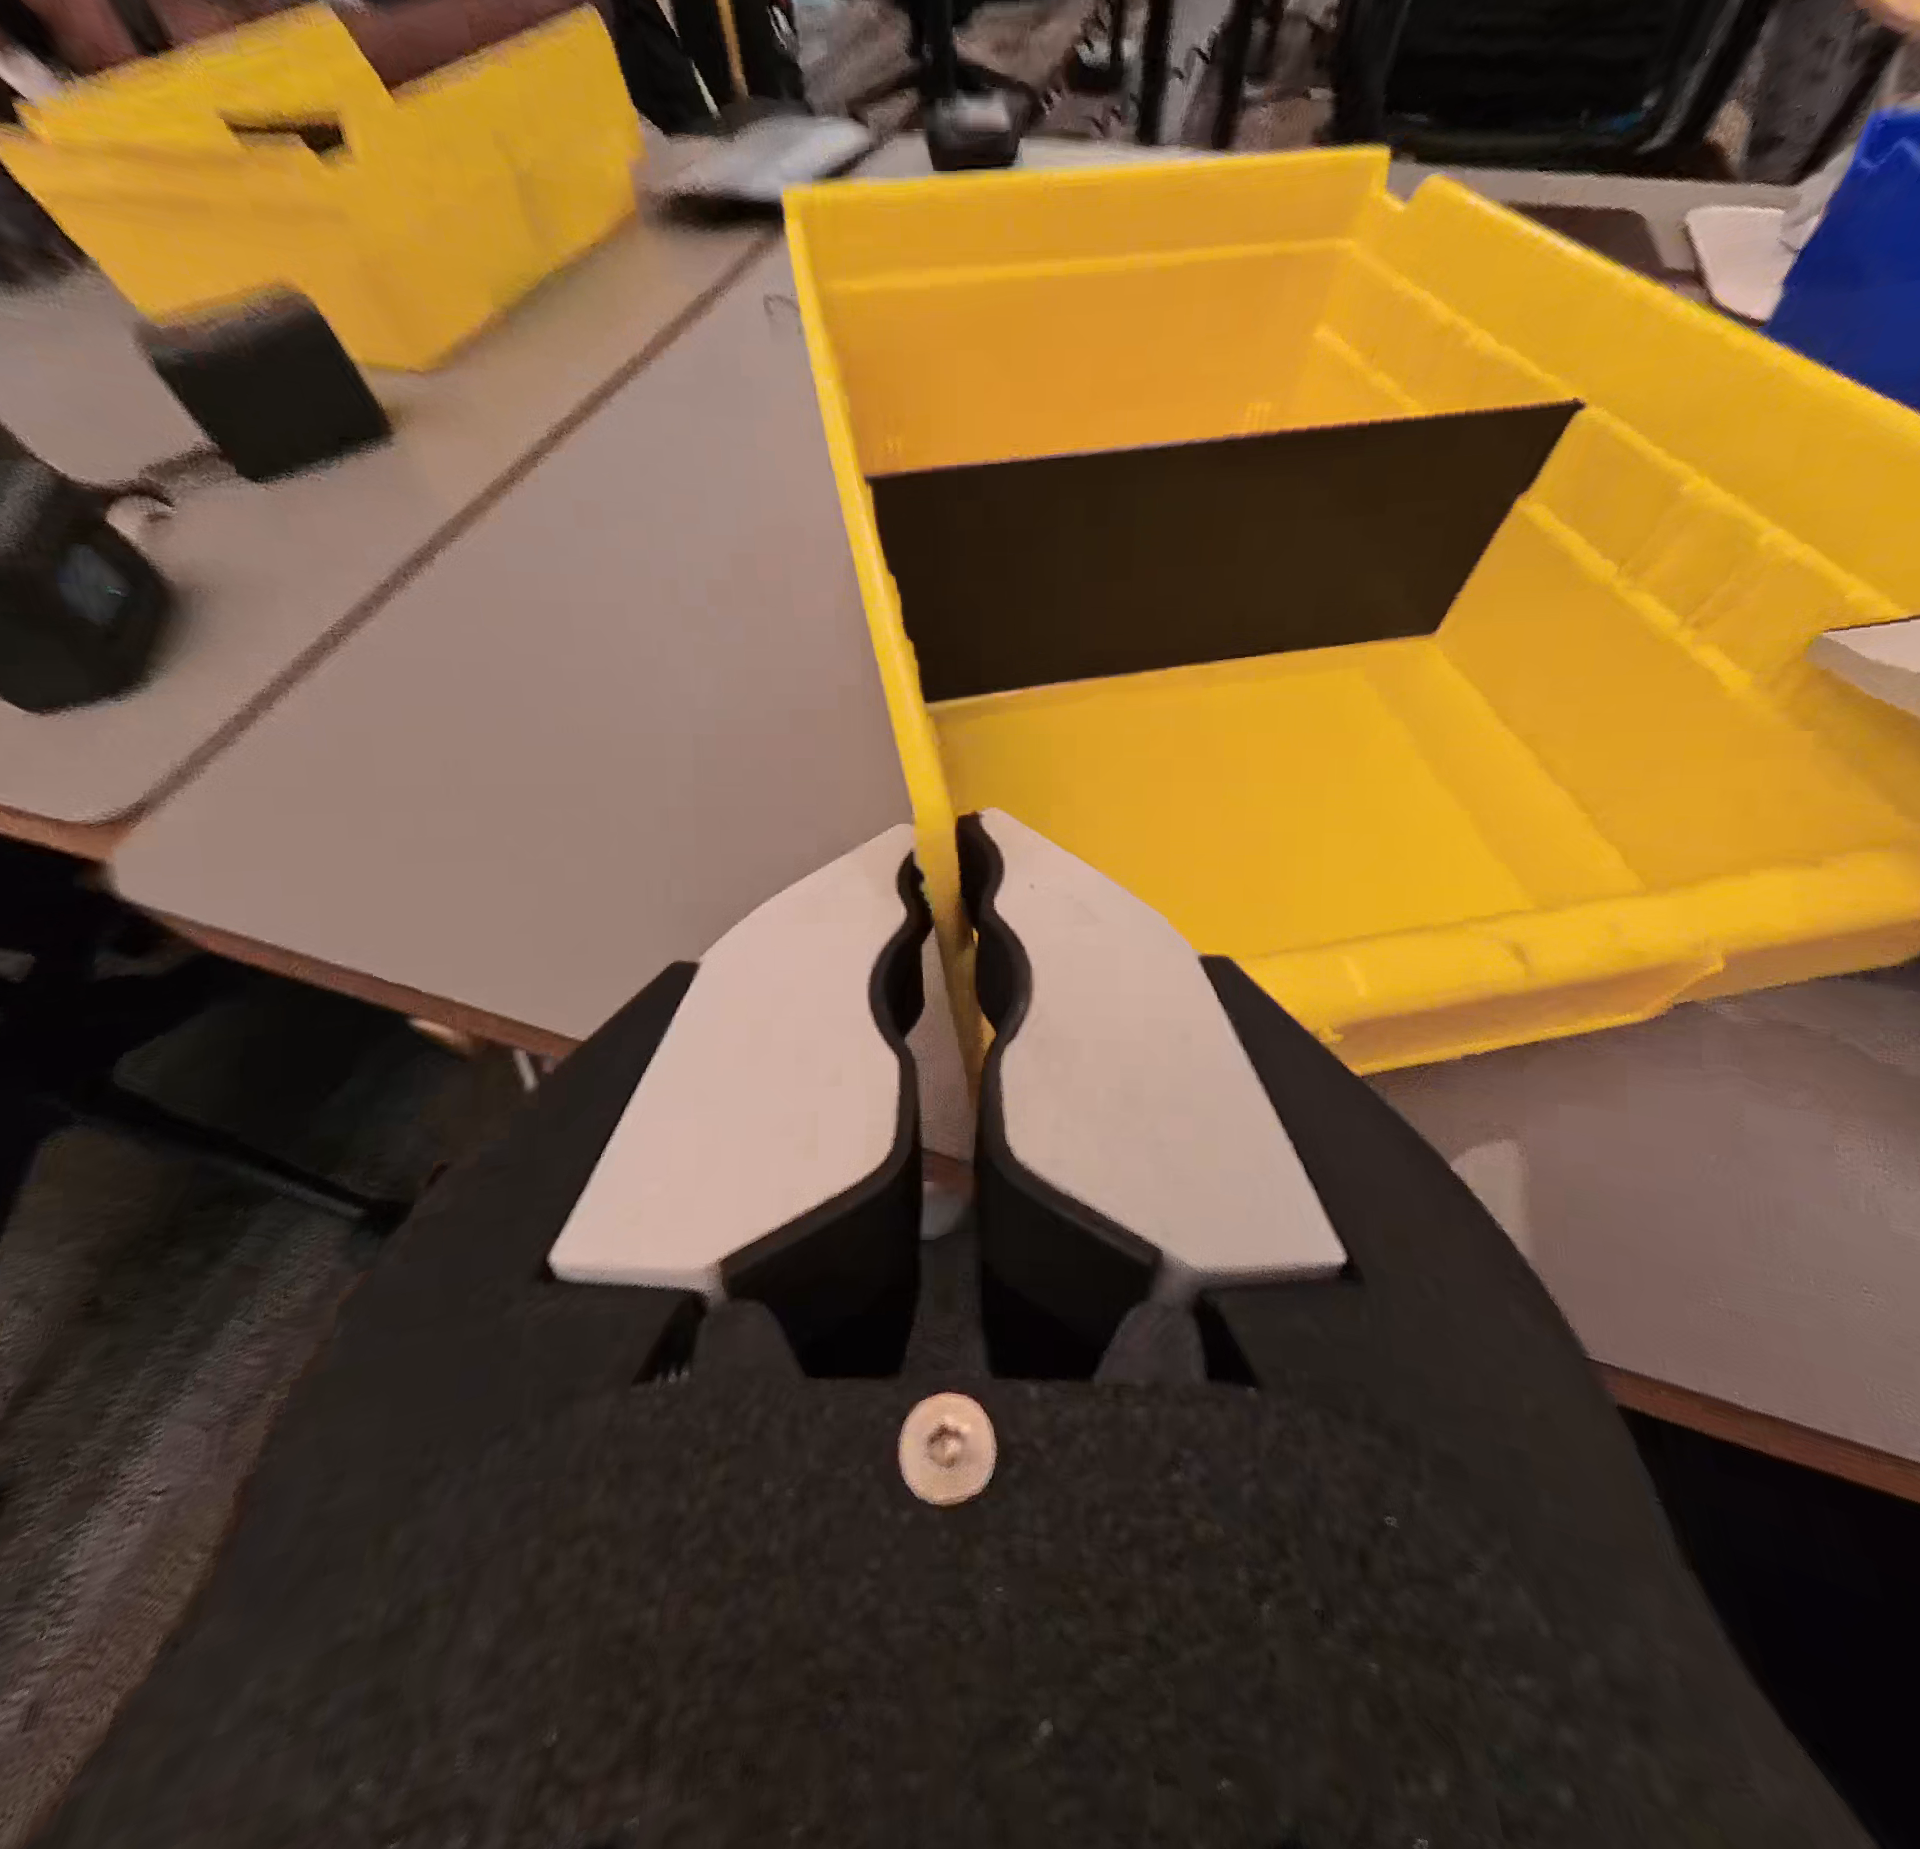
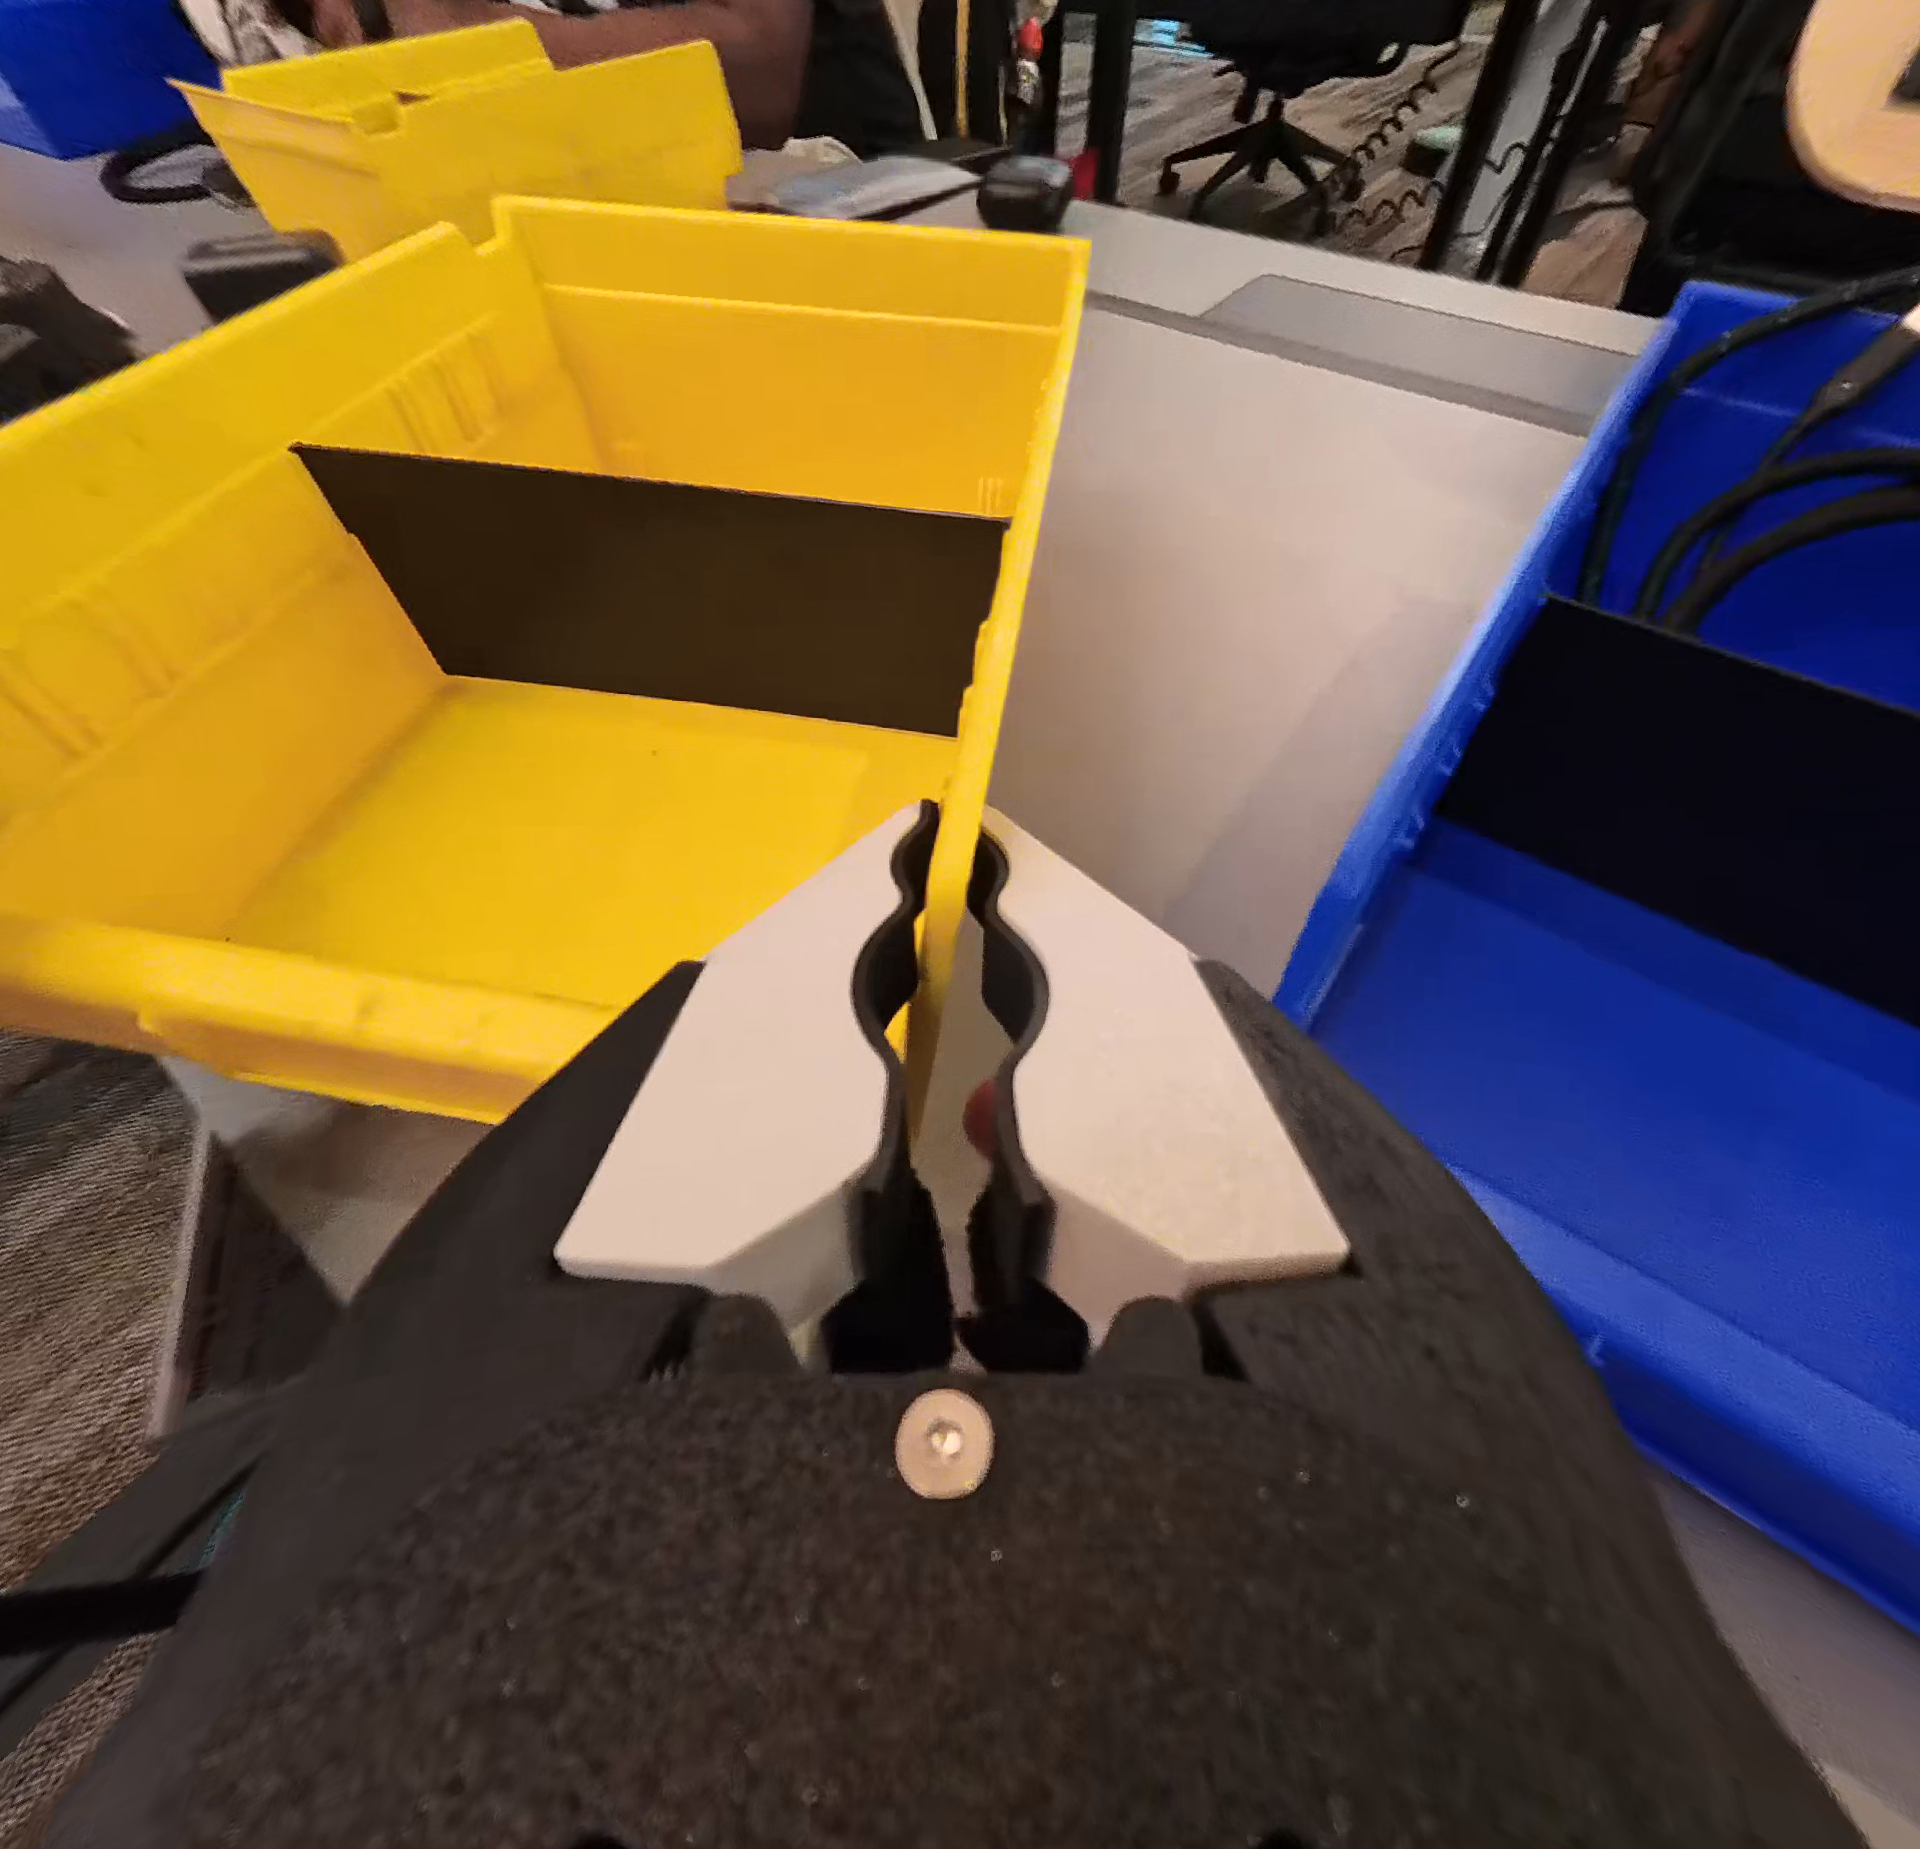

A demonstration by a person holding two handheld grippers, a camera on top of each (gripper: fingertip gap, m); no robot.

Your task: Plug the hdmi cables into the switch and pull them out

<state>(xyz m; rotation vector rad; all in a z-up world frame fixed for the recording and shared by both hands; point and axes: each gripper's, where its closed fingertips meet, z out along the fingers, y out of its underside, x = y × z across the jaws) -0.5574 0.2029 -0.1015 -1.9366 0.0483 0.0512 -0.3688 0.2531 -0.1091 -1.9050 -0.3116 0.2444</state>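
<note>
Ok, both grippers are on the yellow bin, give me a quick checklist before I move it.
1. Left gripper clamped on the yellow bin's left wall: ok.
2. Right gripper clamped on the bin's right wall: ok.
3. Bin's near compartment empty, nothing to spill: ok; the part behind the black divider is partly hidden: cannot tell.
4. Clear gap between the yellow bin and the blue bin: ok.
5. Switch located: not ok, none in view.
6. Cables located: black cables lie in the blue bin's far compartment; whether they are the hdmi ones: cannot tell.

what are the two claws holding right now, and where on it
Both hold the yellow bin: left claw clamps its left side wall, right claw its right side wall, near the front.
</note>
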